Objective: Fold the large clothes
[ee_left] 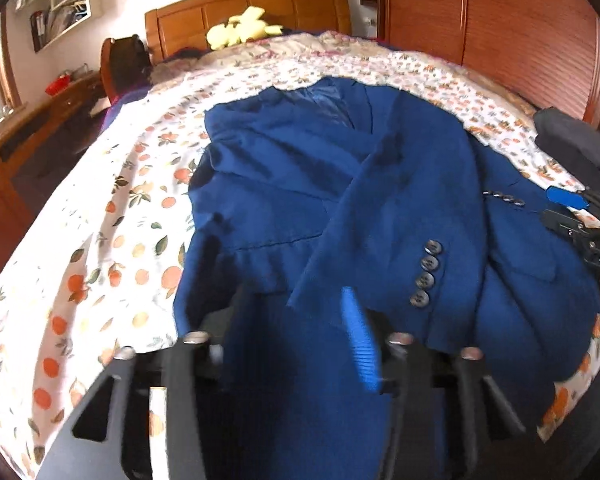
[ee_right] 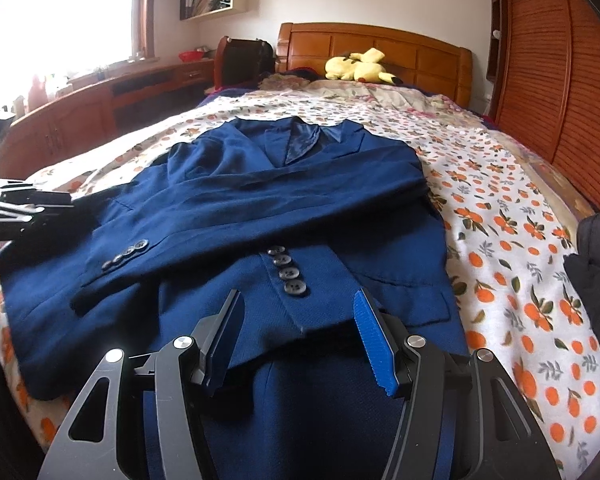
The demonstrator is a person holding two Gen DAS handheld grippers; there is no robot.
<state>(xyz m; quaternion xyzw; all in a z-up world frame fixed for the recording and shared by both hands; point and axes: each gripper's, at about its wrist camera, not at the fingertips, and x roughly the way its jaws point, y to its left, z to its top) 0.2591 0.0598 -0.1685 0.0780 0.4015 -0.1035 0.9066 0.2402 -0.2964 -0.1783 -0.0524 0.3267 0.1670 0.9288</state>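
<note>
Nearest each lens, the left gripper (ee_left: pixel 296 320) and right gripper (ee_right: pixel 298 312) are hovering wide-jawed over the dark blue woollen suit jacket (ee_right: pixel 260 216), lying with sleeves crossed on the orange-print bedsheet (ee_right: pixel 500 208). Only the right view is showing the sunlit window (ee_right: pixel 60 12).

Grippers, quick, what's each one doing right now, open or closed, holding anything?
Left gripper: jaws open, the blue jacket hem between them, not clamped.
Right gripper: jaws open over the jacket hem, holding nothing.
</note>
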